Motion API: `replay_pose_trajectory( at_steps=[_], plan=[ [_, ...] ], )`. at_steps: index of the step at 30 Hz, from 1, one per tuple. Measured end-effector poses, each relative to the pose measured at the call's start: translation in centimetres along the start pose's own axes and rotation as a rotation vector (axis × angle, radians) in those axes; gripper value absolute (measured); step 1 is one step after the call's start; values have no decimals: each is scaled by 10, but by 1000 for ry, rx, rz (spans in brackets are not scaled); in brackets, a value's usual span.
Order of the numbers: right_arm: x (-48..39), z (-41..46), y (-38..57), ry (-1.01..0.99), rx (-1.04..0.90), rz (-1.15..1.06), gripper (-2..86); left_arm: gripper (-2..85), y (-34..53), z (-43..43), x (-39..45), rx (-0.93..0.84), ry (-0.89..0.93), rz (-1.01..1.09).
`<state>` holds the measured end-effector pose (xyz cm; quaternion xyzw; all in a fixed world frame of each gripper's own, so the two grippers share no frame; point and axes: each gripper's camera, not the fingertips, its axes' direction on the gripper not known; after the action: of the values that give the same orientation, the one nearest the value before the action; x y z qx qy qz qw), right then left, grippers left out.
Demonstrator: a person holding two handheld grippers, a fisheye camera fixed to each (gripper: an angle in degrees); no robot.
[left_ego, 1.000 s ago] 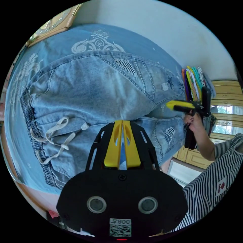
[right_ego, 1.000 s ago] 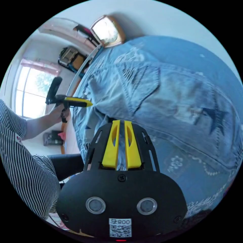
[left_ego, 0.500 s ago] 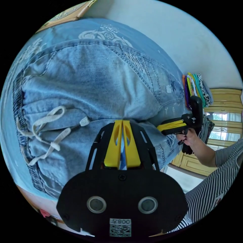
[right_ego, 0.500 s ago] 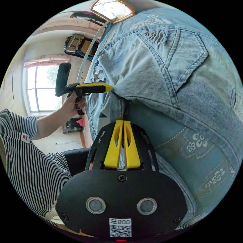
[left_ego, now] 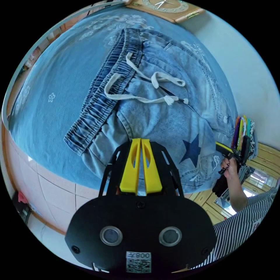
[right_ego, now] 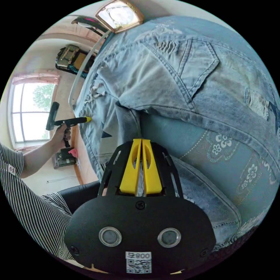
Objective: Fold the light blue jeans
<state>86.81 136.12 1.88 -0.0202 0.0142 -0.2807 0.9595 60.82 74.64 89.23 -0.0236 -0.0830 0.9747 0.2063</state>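
The light blue jeans (left_ego: 163, 116) lie on a blue patterned cover (left_ego: 55, 87), with the elastic waistband and white drawstring (left_ego: 145, 87) on the far side of my left gripper. My left gripper (left_ego: 141, 140) is shut on a denim edge near the cover's front edge. It shows far off in the right gripper view as the left gripper (right_ego: 84, 119), its tip at the jeans' edge. My right gripper (right_ego: 141, 140) is shut on a raised denim fold of the jeans (right_ego: 175, 73). In the left gripper view the right gripper (left_ego: 224, 148) is at the leg end, held by a hand.
A wood-framed clock (left_ego: 166, 5) lies at the far edge of the cover. Coloured hangers (left_ego: 243, 131) hang by yellow cabinets. A person in a striped shirt (right_ego: 35, 210) stands beside the surface, with a window (right_ego: 29, 110) behind. Tiled floor (left_ego: 58, 189) lies below the cover's edge.
The two grippers have moved apart, each still holding denim. The jeans now lie more stretched out and flatter, with the waistband and drawstring in front of my left gripper.
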Motion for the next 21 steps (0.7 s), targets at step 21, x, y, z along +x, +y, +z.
replay_pose_trajectory(
  at_steps=[21],
  plan=[
    [-34, -47, -74, 238, 168, -58, 0, 9, -199, -141, 26, 244, -122, 292]
  ],
)
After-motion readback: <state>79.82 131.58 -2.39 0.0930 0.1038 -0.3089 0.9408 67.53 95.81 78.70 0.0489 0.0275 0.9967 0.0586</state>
